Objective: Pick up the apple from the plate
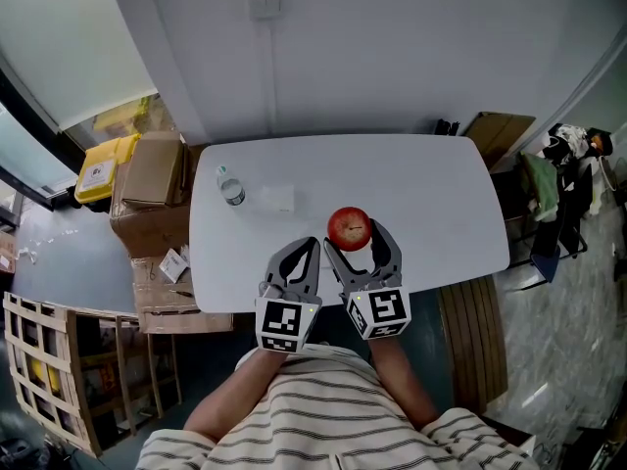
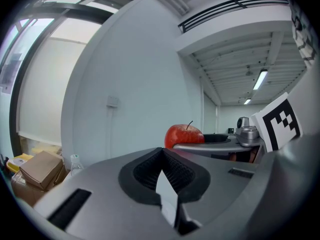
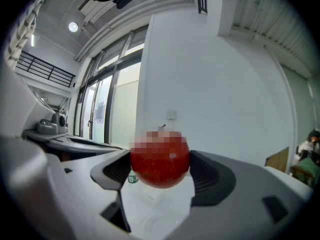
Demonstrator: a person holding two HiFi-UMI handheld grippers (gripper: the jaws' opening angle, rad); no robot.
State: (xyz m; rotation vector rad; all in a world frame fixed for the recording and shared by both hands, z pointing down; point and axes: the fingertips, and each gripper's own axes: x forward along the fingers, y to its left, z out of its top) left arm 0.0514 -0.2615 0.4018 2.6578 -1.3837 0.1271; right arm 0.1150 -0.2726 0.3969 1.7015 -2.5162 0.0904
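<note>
Two hand-held grippers extend from a person in a striped shirt (image 1: pixel 323 409), nearest the camera, over the near edge of a white table (image 1: pixel 431 194). On the left gripper (image 1: pixel 310 251) the jaws are brought together at the tips with nothing between them, and its own view shows the ribbed pads meeting at a point. On the right gripper (image 1: pixel 354 235), just beside it, the jaws are clamped on the red apple (image 1: pixel 349 228), one pad against each flank and the stem upward. The fruit is held clear of the tabletop, with bare white surface visible beneath it in the right gripper view. Farther across the table, left of centre, a small clear bottle (image 1: pixel 230 189) stands just beside a pale, translucent squarish item (image 1: pixel 278 198); whether this is the plate cannot be told. Beyond the table's left end lie cardboard boxes (image 1: pixel 152 169) and a yellow container (image 1: pixel 103 169). A switch plate (image 1: pixel 265 4) sits high on the far wall.
</note>
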